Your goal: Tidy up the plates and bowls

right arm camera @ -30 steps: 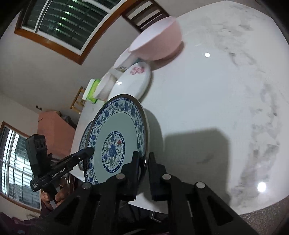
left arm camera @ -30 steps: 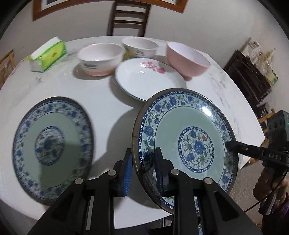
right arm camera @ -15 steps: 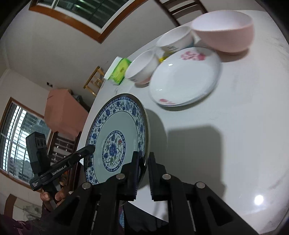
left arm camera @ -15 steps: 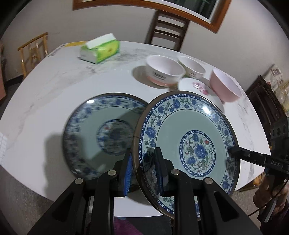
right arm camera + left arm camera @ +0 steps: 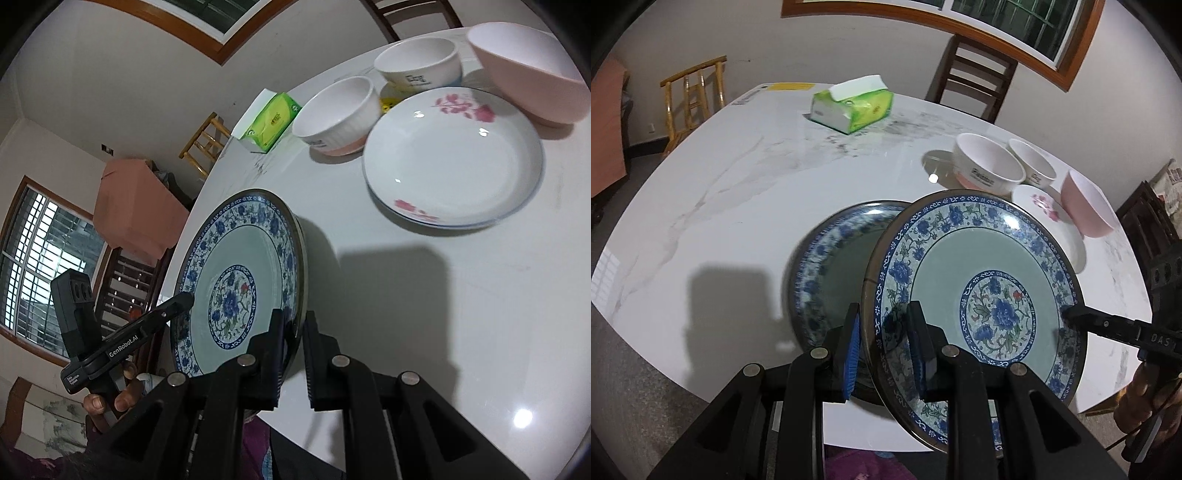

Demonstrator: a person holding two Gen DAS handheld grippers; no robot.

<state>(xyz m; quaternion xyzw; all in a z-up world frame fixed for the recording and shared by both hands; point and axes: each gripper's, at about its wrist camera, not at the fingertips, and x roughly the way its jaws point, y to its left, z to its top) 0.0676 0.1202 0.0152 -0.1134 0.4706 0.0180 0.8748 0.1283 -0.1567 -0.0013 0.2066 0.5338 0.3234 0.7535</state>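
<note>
Both grippers, left [image 5: 882, 343] and right [image 5: 293, 352], pinch the blue plate [image 5: 975, 291] by its rim. It has moved over the second blue plate [image 5: 827, 266] on the table [image 5: 738, 192]. Before, that plate lay off to the side.

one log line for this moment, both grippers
left gripper: shut on held blue plate rim | right gripper: shut on opposite rim | plate: tilted, over second blue plate

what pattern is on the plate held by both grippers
Blue floral border and blue flower medallion on pale green, on the round plate; clearest in the left wrist view.
</note>
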